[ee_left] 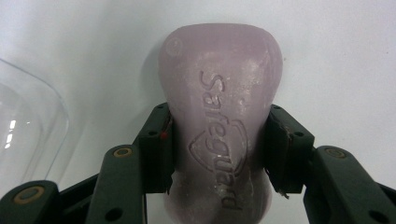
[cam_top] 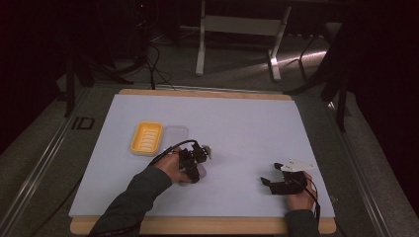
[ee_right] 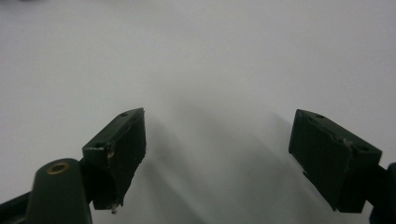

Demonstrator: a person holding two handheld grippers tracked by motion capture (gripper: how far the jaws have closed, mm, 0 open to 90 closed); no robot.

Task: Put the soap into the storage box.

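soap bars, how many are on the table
1. The soap bar, pale purple, lies on the white sheet with the left hand-held gripper shut on its sides, near the yellow dish and clear lid.

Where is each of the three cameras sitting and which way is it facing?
High view: above the person's side, looking forward and down on the white-covered table; both forearms, left gripper and right gripper show.
Left gripper view: rides the left gripper, looking along its jaws clamped on a pale purple embossed soap bar; clear plastic lid at left.
Right gripper view: rides the right gripper, facing bare white table between spread jaws.
Shared: high and left gripper views both show the lid.
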